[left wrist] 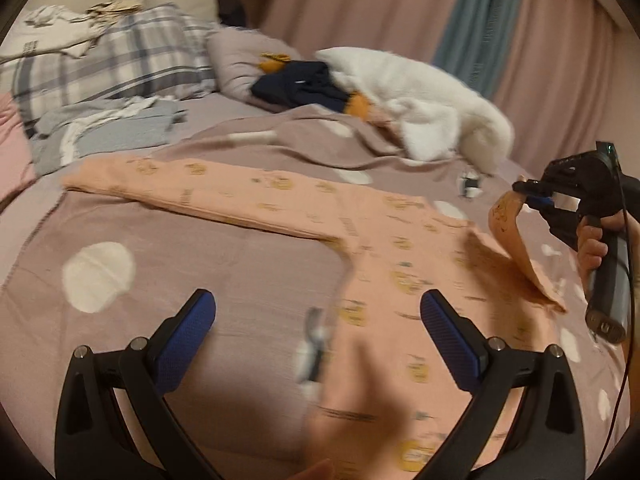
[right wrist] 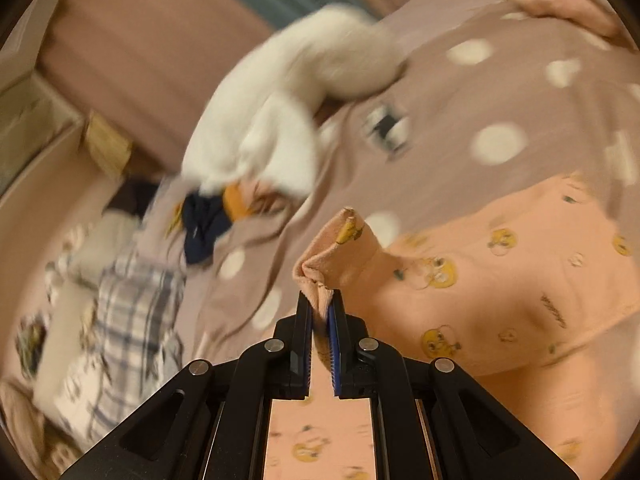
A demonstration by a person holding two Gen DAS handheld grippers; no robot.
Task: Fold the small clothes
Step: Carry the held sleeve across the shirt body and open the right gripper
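A peach long-sleeved top with yellow cartoon prints [left wrist: 384,240] lies spread on the mauve dotted blanket [left wrist: 240,272]. One sleeve stretches to the far left. My left gripper [left wrist: 318,312] is open and empty, hovering low over the top's lower left edge. My right gripper [left wrist: 532,196] is shut on the cuff of the other sleeve [left wrist: 508,220] and holds it lifted above the bed at the right. In the right wrist view the ribbed cuff [right wrist: 332,256] is pinched between the blue pads [right wrist: 334,320], and the top's body [right wrist: 500,280] lies below to the right.
A white fluffy garment [left wrist: 420,96] and dark blue clothes [left wrist: 304,84] lie at the far side of the bed. A plaid pillow [left wrist: 120,60] and folded grey-blue clothes [left wrist: 108,132] sit at the far left. Curtains [left wrist: 480,12] hang behind.
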